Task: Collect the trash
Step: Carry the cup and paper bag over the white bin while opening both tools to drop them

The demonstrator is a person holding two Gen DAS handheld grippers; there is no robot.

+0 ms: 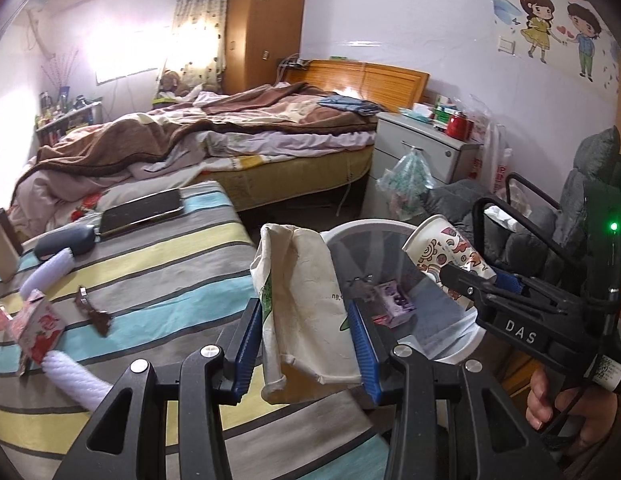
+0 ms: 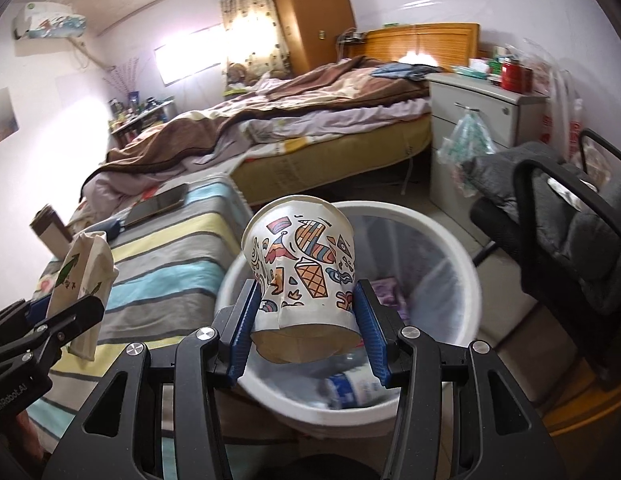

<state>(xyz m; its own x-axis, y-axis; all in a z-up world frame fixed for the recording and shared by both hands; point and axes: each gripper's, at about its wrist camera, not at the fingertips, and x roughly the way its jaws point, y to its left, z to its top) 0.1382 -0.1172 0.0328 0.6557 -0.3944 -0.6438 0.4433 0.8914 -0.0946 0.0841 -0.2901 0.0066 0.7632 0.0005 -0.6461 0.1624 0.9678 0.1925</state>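
Note:
My left gripper is shut on a crumpled beige paper bag, held at the edge of the striped table, beside the white trash bin. The bag also shows in the right wrist view. My right gripper is shut on a patterned paper cup, tilted over the bin. The cup shows in the left wrist view, over the bin's right side. The bin holds a purple carton and a bottle.
On the striped table lie a pink carton, a brown wrapper, a white rope, a dark case and a phone. A bed, a nightstand and a grey chair stand around.

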